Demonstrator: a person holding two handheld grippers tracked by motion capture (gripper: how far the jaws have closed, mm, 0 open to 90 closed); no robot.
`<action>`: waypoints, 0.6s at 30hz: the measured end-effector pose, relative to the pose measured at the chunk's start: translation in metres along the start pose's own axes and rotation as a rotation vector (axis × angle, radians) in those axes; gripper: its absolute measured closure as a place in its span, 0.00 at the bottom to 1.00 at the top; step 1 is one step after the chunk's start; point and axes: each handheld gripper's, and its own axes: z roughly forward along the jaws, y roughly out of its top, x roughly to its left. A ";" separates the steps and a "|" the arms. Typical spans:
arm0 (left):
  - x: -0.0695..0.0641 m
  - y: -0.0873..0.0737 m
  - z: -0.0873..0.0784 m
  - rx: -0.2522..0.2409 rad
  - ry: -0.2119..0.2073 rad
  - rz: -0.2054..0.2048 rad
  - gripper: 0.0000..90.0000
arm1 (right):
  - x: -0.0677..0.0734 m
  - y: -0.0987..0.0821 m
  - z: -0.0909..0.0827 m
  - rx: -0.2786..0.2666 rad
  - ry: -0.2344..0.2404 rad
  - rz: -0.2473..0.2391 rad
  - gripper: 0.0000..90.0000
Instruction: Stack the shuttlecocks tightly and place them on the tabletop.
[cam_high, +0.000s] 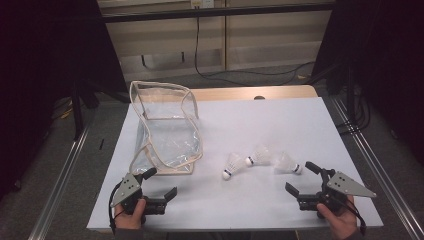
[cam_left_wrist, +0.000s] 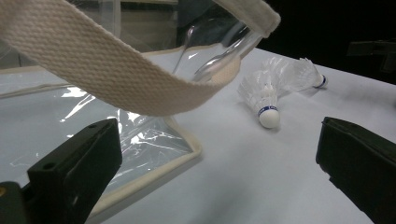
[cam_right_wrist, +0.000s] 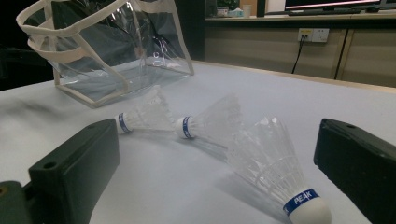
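Note:
A clear plastic bag (cam_high: 167, 132) with cream trim stands open on the left of the white table (cam_high: 280, 120). Three white shuttlecocks lie in a row to its right: the left one (cam_high: 232, 165), the middle one (cam_high: 259, 156) and the right one (cam_high: 287, 164). My left gripper (cam_high: 161, 182) rests open at the bag's near corner, and its cream strap (cam_left_wrist: 93, 65) arches just above the jaws in the left gripper view. My right gripper (cam_high: 300, 176) is open and holds nothing. The nearest shuttlecock (cam_right_wrist: 275, 172) lies just ahead of it, cork toward the right jaw, untouched.
The table's wooden back edge (cam_high: 250, 93) shows beyond the white sheet. Metal rails (cam_high: 60, 175) run along both sides on the floor. Black cables (cam_high: 240, 74) trail behind the table, and dark curtains hang at left and right.

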 end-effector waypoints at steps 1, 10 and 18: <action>-0.001 0.000 0.000 0.006 -0.002 0.006 0.00 | 0.000 0.000 0.000 0.000 -0.003 -0.005 0.00; -0.010 0.001 0.005 0.033 -0.047 0.034 0.02 | -0.001 0.000 -0.001 0.002 -0.008 -0.010 0.00; -0.015 0.000 0.013 0.048 -0.069 0.023 0.02 | 0.002 0.002 0.002 0.004 0.001 -0.011 0.00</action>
